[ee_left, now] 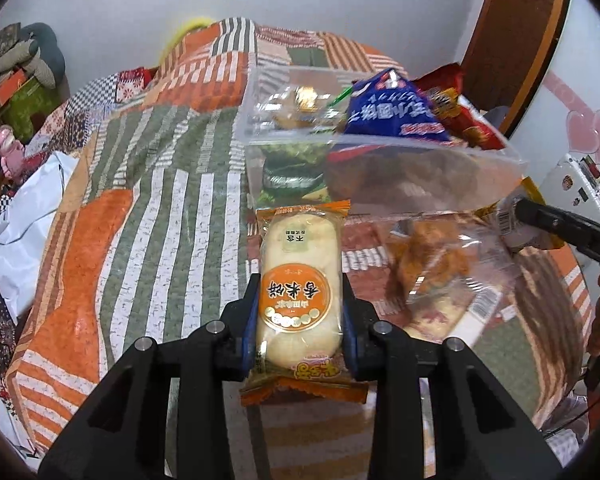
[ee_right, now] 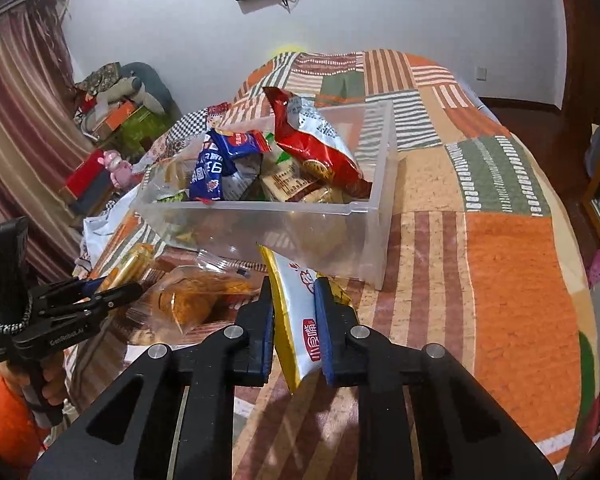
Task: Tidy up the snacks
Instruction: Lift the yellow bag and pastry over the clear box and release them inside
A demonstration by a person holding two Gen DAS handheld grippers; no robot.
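The left gripper (ee_left: 300,312) clamps an orange rice-cracker packet (ee_left: 300,280); the right gripper (ee_right: 296,320) pinches a yellow-white snack pouch (ee_right: 300,316). Both hover before the clear bin (ee_right: 300,220) mid-bed; open quilt (ee_right: 500,260) lies rightward.

Orange-and-clear rice cracker packet (ee_left: 299,288): round orange label "香米饼", upside down. Yellow-and-white snack pouch (ee_right: 296,320): red tag "小食嘴", sideways. Black handheld gripper body (ee_right: 52,320): "GenRobot.AI". Blue wrapper print unreadable.

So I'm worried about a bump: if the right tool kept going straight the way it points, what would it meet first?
Probably the near wall of the clear bin, just ahead of the right tool and its yellow-white packet; depth is unclear.
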